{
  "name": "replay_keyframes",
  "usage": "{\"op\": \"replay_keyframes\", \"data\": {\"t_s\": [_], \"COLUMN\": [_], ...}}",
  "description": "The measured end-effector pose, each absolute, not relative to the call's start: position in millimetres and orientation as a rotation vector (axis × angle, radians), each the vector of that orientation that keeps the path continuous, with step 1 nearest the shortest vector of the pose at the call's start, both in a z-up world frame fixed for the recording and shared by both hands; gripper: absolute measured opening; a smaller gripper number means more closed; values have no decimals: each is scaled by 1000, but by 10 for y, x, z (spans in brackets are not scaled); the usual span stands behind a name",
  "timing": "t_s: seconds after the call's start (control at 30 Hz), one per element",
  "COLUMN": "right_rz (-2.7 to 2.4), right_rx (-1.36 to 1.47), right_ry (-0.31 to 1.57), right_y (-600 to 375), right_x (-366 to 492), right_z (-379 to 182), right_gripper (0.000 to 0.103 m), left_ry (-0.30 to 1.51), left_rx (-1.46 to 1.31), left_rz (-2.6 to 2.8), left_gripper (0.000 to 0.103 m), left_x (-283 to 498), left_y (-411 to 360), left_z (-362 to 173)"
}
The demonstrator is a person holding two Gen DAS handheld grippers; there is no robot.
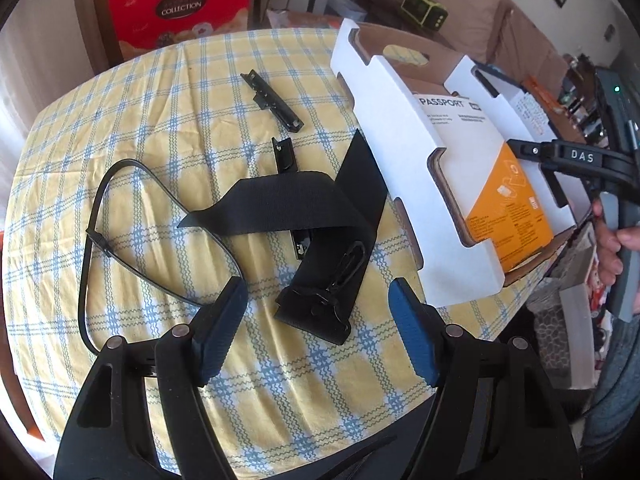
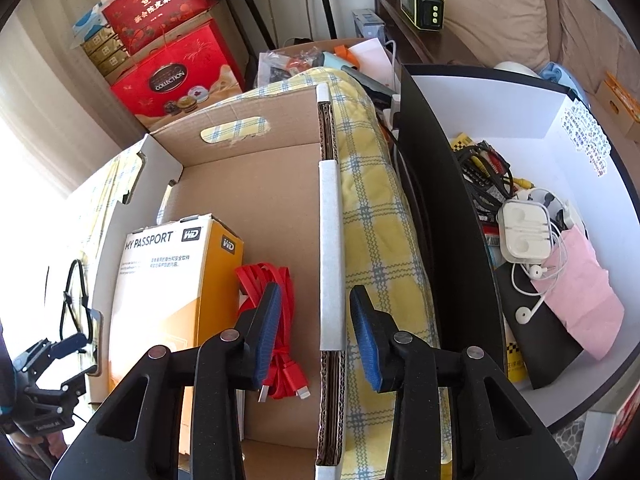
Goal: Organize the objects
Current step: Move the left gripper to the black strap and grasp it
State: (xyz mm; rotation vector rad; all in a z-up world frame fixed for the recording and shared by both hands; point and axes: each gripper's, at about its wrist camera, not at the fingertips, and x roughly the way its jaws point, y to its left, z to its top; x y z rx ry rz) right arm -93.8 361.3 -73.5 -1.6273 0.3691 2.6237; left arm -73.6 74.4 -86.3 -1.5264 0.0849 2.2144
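Black webbing strap (image 1: pixel 304 216), a cable tie (image 1: pixel 120 216) and two small brackets (image 1: pixel 272 100) lie loose on the checked surface (image 1: pixel 160 100), beside the cardboard box (image 1: pixel 404 128); the left gripper (image 1: pixel 316 320) hovers over the strap, jaws apart and empty, with room around. From the right wrist, the right gripper (image 2: pixel 316 332) straddles the box's near wall, jaws apart, seemingly to steady it, the hard-drive carton (image 2: pixel 168 276) and red cable (image 2: pixel 276 308) inside.

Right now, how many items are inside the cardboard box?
2 visible. The My Passport box stands against the left wall of the cardboard box; the red cable lies bundled beside it on the right. More may be hidden behind them.
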Motion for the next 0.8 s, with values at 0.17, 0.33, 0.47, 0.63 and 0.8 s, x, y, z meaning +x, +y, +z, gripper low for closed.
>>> {"op": "replay_keyframes", "data": {"t_s": [0.17,0.33,0.47,0.63,0.8], "right_rz": [2623,2623,2619,2613,2615], "right_rx": [-1630,-1635,-1637,-1647,-1646], "right_ry": [360,383,393,384,389], "right_y": [3587,3609,3619,3623,3624], "right_x": [-925,-911,-903,-890,-884], "right_z": [-751,-771,-780,-803,-811], "right_gripper": [37,37,37,37,37], "left_ry": [165,309,327,237,130], "left_rx": [-1502,-1482,-1459,-1439,-1468], "left_rz": [2187,2195,2223,2266,2239], "left_gripper": [69,57,37,8,6], "left_x": [-691,-600,-608,-655,-734], "left_y": [825,936,921,796,722], "left_z": [-848,-931,-913,-807,-816]}}
